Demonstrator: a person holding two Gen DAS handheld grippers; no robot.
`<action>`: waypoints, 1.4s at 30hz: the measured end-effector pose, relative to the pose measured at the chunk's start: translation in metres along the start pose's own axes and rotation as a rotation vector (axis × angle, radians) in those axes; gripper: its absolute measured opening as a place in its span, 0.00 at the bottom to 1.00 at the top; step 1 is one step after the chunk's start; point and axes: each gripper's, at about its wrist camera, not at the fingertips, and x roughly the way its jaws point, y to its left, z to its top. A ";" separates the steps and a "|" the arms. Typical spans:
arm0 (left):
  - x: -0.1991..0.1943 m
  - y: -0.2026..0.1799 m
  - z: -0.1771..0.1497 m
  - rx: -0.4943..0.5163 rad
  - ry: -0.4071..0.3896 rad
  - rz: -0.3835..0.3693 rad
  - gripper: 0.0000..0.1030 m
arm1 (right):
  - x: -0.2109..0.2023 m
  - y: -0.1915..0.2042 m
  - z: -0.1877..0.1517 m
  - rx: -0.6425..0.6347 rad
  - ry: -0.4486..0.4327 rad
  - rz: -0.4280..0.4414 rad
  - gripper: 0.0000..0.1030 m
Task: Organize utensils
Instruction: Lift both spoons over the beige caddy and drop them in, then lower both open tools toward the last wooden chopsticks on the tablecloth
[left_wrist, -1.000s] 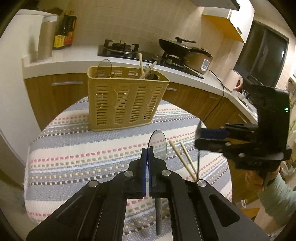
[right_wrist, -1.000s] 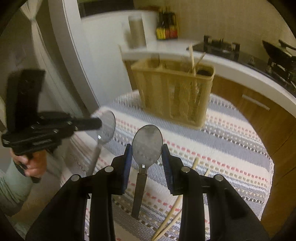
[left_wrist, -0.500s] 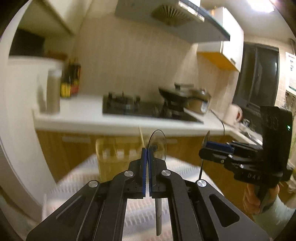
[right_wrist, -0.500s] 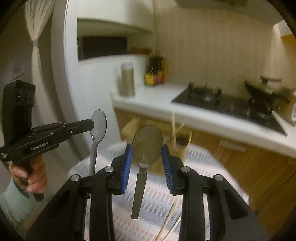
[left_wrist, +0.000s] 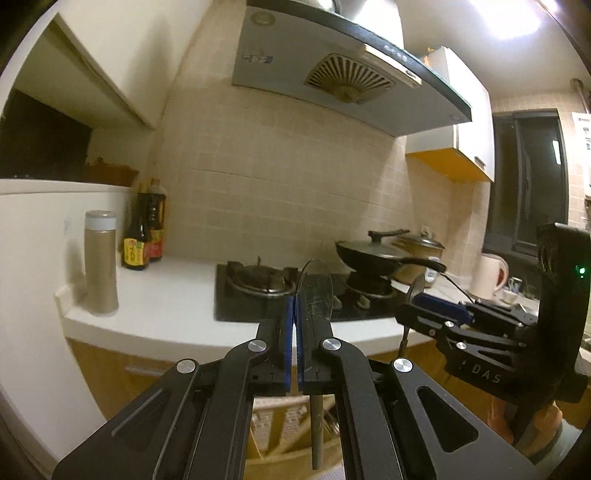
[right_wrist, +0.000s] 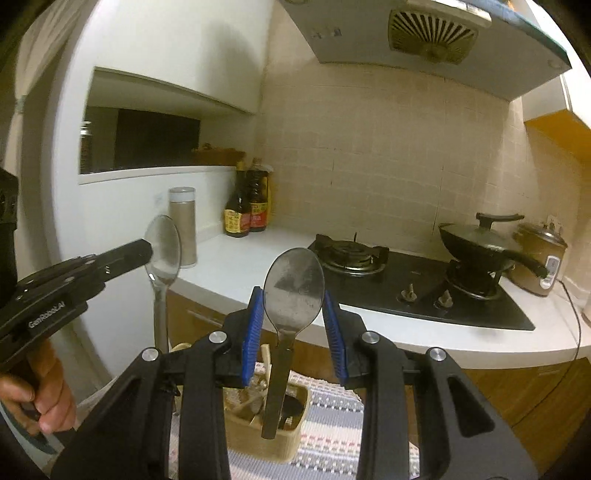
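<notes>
Left wrist view: 2 spoons held bowl-up above the utensil basket.
Left gripper (left_wrist: 294, 345) is clamped on the edge-on left spoon (left_wrist: 314, 291); right gripper (right_wrist: 294, 334) pinches the right spoon (right_wrist: 294, 286) by its bowl edges, handle dangling over the basket (right_wrist: 264, 445). That thin edge hold could slip, dropping the spoon askew or onto the striped tablecloth (right_wrist: 332, 424).

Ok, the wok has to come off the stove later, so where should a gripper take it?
By its long black handle, approached from the right: it juts out toward the rice cooker, slim enough to pinch; the lidded wok itself looks too wide.
</notes>
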 end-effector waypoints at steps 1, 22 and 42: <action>0.006 0.003 -0.001 -0.003 -0.001 0.005 0.00 | 0.010 -0.003 -0.001 0.012 0.009 -0.001 0.28; 0.051 0.036 -0.054 -0.065 0.069 -0.003 0.08 | 0.060 -0.014 -0.052 0.087 0.181 0.074 0.31; -0.041 -0.018 -0.045 -0.002 0.156 -0.104 0.35 | -0.015 -0.028 -0.097 0.141 0.502 0.067 0.57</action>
